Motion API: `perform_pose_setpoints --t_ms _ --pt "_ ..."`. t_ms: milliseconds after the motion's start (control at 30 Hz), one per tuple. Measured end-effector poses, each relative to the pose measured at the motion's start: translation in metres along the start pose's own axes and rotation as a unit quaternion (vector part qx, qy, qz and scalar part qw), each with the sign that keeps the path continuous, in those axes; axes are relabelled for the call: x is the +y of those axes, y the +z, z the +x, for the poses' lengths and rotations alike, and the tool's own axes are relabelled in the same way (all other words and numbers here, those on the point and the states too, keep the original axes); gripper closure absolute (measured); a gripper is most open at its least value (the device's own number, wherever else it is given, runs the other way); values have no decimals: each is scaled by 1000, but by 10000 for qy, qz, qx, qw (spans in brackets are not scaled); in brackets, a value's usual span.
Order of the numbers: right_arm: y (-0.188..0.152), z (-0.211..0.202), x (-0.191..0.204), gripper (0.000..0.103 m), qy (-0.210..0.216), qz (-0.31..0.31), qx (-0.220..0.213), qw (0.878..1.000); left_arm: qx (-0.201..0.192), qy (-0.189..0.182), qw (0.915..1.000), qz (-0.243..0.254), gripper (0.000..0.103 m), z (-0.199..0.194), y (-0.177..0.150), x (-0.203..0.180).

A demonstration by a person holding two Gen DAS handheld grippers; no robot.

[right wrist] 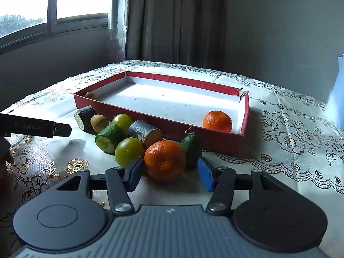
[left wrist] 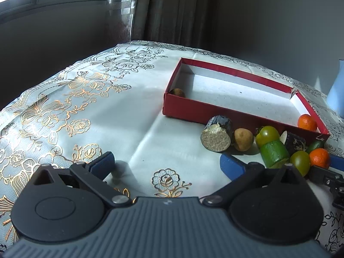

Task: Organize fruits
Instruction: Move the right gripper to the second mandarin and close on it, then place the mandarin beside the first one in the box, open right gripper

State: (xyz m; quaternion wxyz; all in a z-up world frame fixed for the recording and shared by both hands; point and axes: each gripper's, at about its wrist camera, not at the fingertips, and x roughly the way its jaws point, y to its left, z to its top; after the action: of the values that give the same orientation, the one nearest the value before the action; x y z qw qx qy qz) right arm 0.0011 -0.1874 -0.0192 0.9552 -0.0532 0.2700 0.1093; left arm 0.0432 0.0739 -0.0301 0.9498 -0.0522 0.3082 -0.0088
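Observation:
A shallow red box lies on the table. It holds a mandarin at its right end and a brown fruit at its left end. In front of it lie a mandarin, two green round fruits, a cut green piece, dark cane pieces, a brown fruit and a small avocado. My right gripper is open, its pads either side of the near mandarin. My left gripper is open and empty, left of the pile.
The table has a floral cloth. A pale blue object stands at the right edge. A curtain and window are behind. The left gripper's arm shows at the left of the right wrist view.

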Motion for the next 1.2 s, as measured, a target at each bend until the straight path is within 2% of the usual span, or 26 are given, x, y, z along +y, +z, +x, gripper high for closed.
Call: perform_pose_setpoints --t_ms 133,300,767,933,1200 --pt "1 2 3 60 74 -83 19 9999 1 2 10000 0 0 0 0 0" --pt "1 2 3 61 56 -76 14 10000 1 3 10000 0 0 0 0 0" --pt "-3 -17 -9 61 189 425 -204 9987 52 107 9999 115 0 1 -1 -3" --pt "12 -25 -17 61 69 404 -433 9982 55 112 9999 120 0 1 -1 -3" --pt "56 -21 -33 61 -186 443 -929 9945 56 115 9998 123 0 2 -1 -3"
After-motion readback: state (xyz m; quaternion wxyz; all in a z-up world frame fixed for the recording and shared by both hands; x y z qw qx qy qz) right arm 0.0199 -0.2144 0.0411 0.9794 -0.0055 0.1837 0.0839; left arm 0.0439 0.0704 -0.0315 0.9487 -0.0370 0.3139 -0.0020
